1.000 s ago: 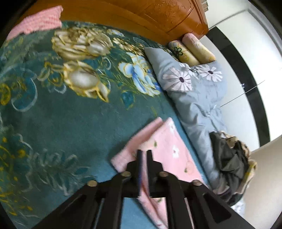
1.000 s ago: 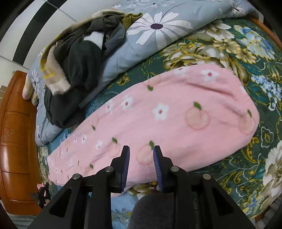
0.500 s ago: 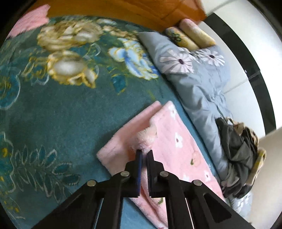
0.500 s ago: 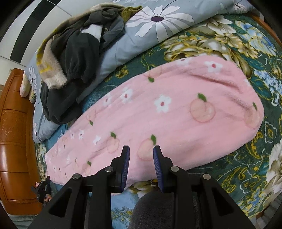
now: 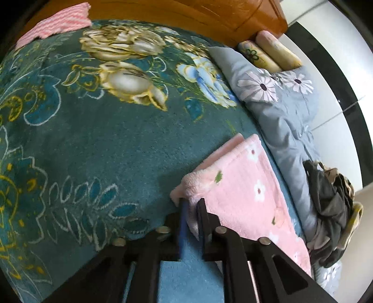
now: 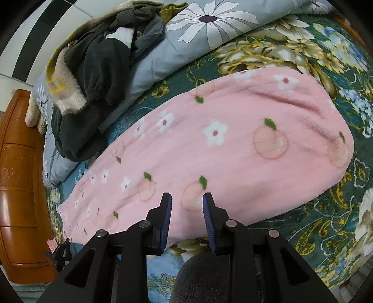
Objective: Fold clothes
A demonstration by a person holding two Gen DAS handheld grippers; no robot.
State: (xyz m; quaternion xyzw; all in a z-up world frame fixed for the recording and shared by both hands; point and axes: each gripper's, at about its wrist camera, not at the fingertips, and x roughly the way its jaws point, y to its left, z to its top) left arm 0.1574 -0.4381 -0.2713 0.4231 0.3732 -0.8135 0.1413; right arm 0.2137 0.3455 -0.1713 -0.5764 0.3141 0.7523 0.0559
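Note:
A pink fleece garment [image 6: 233, 144] with peach and flower prints lies stretched across the teal flowered bedspread [image 5: 98, 144]. In the left wrist view its near corner [image 5: 193, 186] is folded over and bunched. My left gripper [image 5: 191, 205] is shut on that corner of the pink garment [image 5: 244, 191] and holds it lifted off the bed. My right gripper [image 6: 187, 207] is open, its blue-padded fingers [image 6: 166, 209] hovering over the garment's near edge, with nothing between them.
A grey daisy-print quilt [image 5: 279, 109] lies along the far side with a heap of dark clothes [image 6: 98, 77] on it. Two bolster pillows [image 5: 272, 53] rest by the wooden headboard [image 5: 186, 14]. Another pink cloth [image 5: 56, 23] lies at the bed's far corner.
My left gripper has pinched the pink garment's corner and lifted it, folding it back over itself. My right gripper has stayed open in nearly the same place.

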